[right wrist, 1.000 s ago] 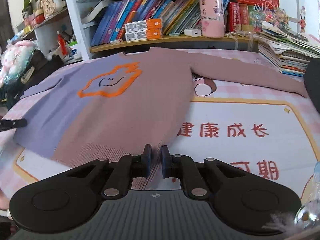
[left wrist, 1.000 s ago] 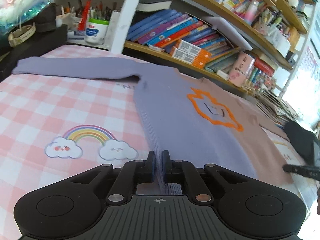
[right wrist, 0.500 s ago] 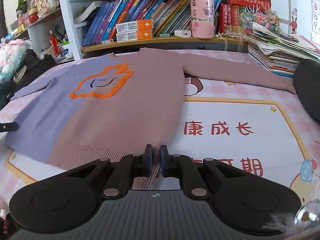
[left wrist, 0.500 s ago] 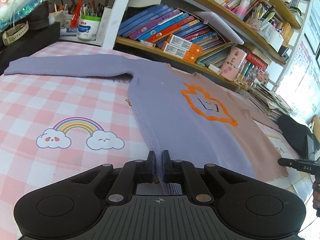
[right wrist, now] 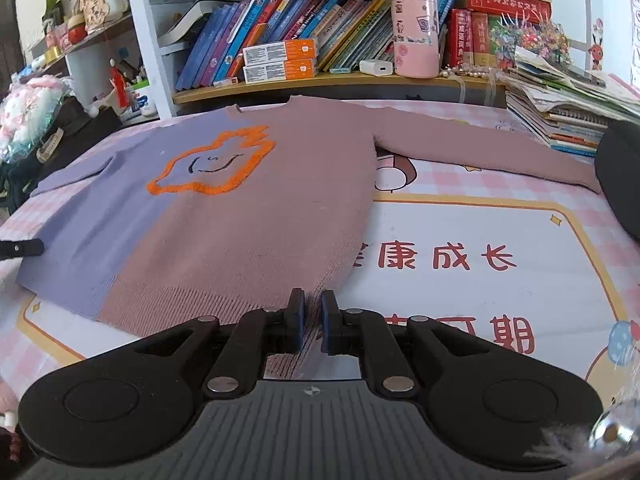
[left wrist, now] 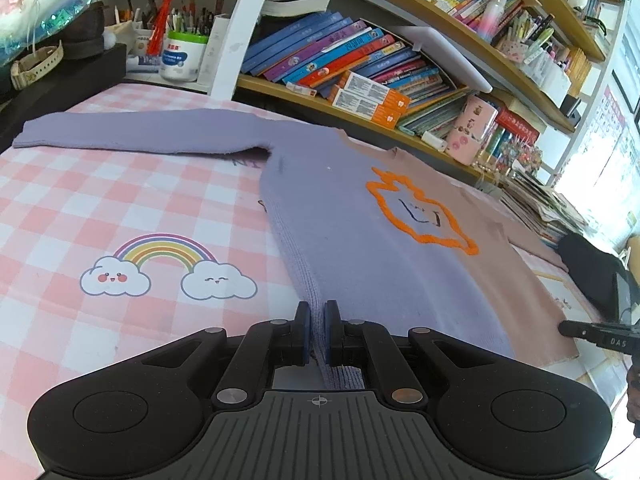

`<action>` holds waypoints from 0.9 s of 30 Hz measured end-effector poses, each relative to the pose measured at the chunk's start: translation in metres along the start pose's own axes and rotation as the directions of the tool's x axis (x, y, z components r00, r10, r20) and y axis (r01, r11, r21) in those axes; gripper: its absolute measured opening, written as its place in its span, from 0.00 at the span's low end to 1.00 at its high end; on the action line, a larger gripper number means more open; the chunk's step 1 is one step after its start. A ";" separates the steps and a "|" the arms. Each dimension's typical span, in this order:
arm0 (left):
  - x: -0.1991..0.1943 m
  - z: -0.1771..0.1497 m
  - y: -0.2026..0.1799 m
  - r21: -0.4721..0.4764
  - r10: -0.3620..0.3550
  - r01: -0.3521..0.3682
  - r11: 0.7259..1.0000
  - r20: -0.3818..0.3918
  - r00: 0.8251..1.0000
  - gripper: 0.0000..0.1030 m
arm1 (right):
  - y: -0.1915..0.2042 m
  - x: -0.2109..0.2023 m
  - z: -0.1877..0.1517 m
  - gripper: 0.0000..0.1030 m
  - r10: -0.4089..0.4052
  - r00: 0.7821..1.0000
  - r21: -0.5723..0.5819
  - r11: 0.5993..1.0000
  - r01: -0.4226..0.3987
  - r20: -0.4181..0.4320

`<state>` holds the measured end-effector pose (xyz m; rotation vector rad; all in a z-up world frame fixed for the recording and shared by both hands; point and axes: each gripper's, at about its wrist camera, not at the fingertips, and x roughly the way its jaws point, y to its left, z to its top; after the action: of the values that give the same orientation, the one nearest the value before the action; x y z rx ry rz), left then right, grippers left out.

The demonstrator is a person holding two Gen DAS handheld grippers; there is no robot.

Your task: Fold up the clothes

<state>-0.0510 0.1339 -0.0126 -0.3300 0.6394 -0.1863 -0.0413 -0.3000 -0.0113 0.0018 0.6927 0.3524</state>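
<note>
A knitted sweater, half lilac and half dusty pink with an orange outline figure on the chest, lies face up on the pink checked table mat. It shows in the left wrist view (left wrist: 360,240) and in the right wrist view (right wrist: 248,208). Both sleeves are spread outward. My left gripper (left wrist: 317,312) is shut on the lilac bottom corner of the hem. My right gripper (right wrist: 311,304) is shut on the pink bottom corner of the hem. The right gripper's tip shows at the right edge of the left wrist view (left wrist: 592,330).
Bookshelves with books (right wrist: 304,40) and a pink cup (right wrist: 414,34) stand behind the table. A pile of magazines (right wrist: 568,108) and a black object (right wrist: 620,176) sit at the right. A pen pot (left wrist: 180,54) and a black box (left wrist: 60,80) stand at the far left.
Both grippers have stayed shut on the hem corners. The sweater has slid a little across the mat and its body lies flatter and more stretched.
</note>
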 end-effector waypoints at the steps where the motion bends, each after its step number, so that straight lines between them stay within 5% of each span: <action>1: 0.000 0.000 0.000 0.000 -0.001 0.001 1.000 0.000 1.000 0.05 | 0.001 0.000 0.000 0.08 -0.002 1.000 -0.006 1.000 0.002 -0.001; 10: -0.001 -0.004 -0.001 0.024 -0.001 0.000 1.000 0.021 1.000 0.09 | 0.001 0.000 -0.002 0.11 -0.004 1.000 -0.009 1.000 0.004 0.010; 12: -0.003 -0.005 -0.003 0.038 0.005 -0.006 0.999 0.037 0.999 0.20 | 0.002 -0.001 -0.003 0.26 -0.013 1.000 -0.014 1.000 0.013 0.019; 14: -0.008 -0.005 -0.006 0.050 0.013 -0.016 0.999 0.073 0.997 0.39 | 0.004 -0.003 -0.004 0.60 -0.018 0.999 -0.028 0.999 0.019 0.041; 15: -0.011 -0.005 -0.008 0.055 0.017 -0.022 0.998 0.091 0.996 0.55 | 0.005 -0.005 -0.004 0.62 -0.020 0.998 -0.037 0.999 0.022 0.054; 18: -0.020 0.000 -0.012 0.063 0.031 -0.041 0.997 0.154 0.988 0.80 | 0.009 -0.010 -0.001 0.71 -0.026 0.996 -0.059 0.998 0.031 0.088; 23: -0.026 0.007 -0.011 0.041 0.069 -0.079 0.996 0.204 0.977 0.88 | 0.013 -0.016 0.006 0.92 -0.057 0.987 -0.063 0.996 0.068 0.150; 27: -0.026 0.006 -0.010 0.033 0.094 -0.103 0.994 0.209 0.973 0.91 | 0.017 -0.014 0.008 0.98 -0.080 0.983 -0.069 0.993 0.092 0.165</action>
<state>-0.0684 0.1335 0.0102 -0.2706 0.4434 -0.0694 -0.0514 -0.2878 0.0053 -0.0710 0.5163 0.2917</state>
